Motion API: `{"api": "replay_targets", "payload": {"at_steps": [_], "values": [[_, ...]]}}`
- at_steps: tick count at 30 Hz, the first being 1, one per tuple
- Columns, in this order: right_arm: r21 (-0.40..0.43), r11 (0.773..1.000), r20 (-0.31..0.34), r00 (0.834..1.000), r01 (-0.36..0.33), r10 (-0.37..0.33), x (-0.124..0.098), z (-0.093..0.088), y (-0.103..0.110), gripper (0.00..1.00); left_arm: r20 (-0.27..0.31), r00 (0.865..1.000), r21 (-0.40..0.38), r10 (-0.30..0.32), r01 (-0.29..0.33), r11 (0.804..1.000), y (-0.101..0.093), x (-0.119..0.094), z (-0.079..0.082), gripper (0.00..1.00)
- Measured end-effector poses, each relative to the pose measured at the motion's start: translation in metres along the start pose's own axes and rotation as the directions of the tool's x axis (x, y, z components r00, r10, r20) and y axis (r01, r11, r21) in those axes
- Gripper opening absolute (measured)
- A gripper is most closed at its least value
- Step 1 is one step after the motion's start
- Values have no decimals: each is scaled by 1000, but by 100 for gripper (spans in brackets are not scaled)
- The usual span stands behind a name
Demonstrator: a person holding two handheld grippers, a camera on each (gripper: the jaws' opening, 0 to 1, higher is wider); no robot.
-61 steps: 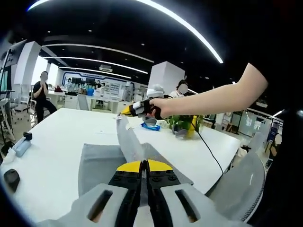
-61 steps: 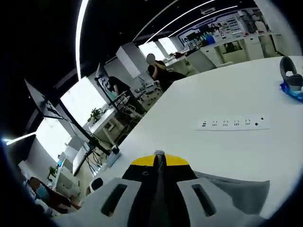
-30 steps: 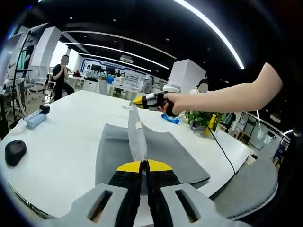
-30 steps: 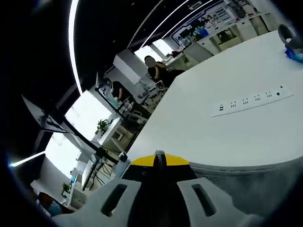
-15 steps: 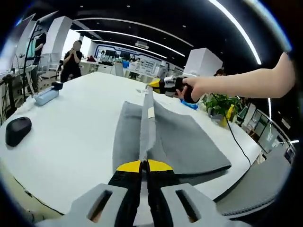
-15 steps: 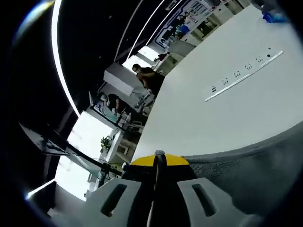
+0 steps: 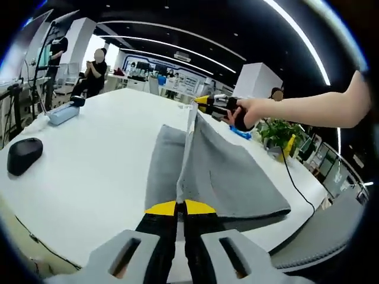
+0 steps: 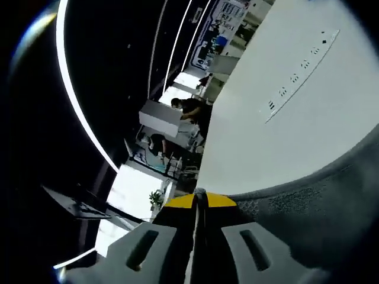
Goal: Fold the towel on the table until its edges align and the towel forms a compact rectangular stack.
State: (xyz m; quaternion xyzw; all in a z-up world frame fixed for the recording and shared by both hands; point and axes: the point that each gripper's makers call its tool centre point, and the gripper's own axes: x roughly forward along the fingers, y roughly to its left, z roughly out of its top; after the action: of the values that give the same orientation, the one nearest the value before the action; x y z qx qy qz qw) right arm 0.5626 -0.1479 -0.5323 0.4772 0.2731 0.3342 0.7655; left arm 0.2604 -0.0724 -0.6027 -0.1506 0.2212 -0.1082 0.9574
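Note:
A grey towel lies on the white table, one edge lifted into a taut ridge between both grippers. My left gripper is shut on the near corner of that edge. In the left gripper view the right gripper, held by a person's hand, pinches the far corner above the table. In the right gripper view my right gripper is shut on the towel, whose grey cloth spreads to the lower right.
A black mouse and a pale blue bottle lie on the table's left side. A potted plant and a blue item stand at the far right. A white power strip lies on the table beyond the towel. People stand in the background.
Both grippers have carried the lifted edge across, and the raised flap now drapes lower and wider over the towel. The right gripper view has rolled further, with more cloth at its lower right.

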Motion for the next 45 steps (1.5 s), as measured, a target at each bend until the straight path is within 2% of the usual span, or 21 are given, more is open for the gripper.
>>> {"api": "replay_targets", "payload": {"at_steps": [6,8,10,11,14,16,17,20,23,27,35,40,43,45], "values": [[-63,992,50,992,-113,117,-6,1,39,2,71,997,4,-3,3,1000,-3,-9,28,2],[-82,991,46,993,-107,111,-5,0,41,2,79,997,27,17,-19,999,2,-7,31,2],[-104,992,22,997,-78,80,-2,-7,36,2,60,998,25,24,-26,999,7,-2,25,3],[-109,992,7,998,-68,69,0,-11,34,2,31,998,8,46,-47,999,14,2,17,3],[-98,995,-12,1000,-26,25,5,-18,22,2,14,998,-34,66,-66,997,24,6,9,3],[-23,999,-49,998,44,-45,7,-28,6,2,1,997,-36,71,-71,997,26,8,5,3],[-7,999,-59,997,54,-54,8,-30,1,2,-13,997,-31,77,-77,997,28,10,0,3],[49,998,-31,999,30,-28,11,-34,0,2,-43,995,-35,88,-89,995,30,13,-10,3],[123,992,14,1000,12,-14,15,-31,-4,2,-46,995,-43,91,-93,995,32,14,-11,3],[215,973,3,997,78,-81,17,-42,-28,3,-54,995,-48,83,-86,995,34,18,-13,3],[213,976,30,999,37,-44,29,-44,-28,3,-66,994,-24,85,-86,996,33,20,-14,3],[255,965,19,998,59,-66,32,-46,-40,3,-66,994,-22,85,-87,996,34,20,-15,3],[255,966,7,999,36,-40,38,-39,-47,1,-67,994,9,86,-85,996,34,21,-16,4],[253,967,8,999,33,-37,39,-37,-50,2,-71,995,17,65,-64,998,31,21,-17,4]]}}
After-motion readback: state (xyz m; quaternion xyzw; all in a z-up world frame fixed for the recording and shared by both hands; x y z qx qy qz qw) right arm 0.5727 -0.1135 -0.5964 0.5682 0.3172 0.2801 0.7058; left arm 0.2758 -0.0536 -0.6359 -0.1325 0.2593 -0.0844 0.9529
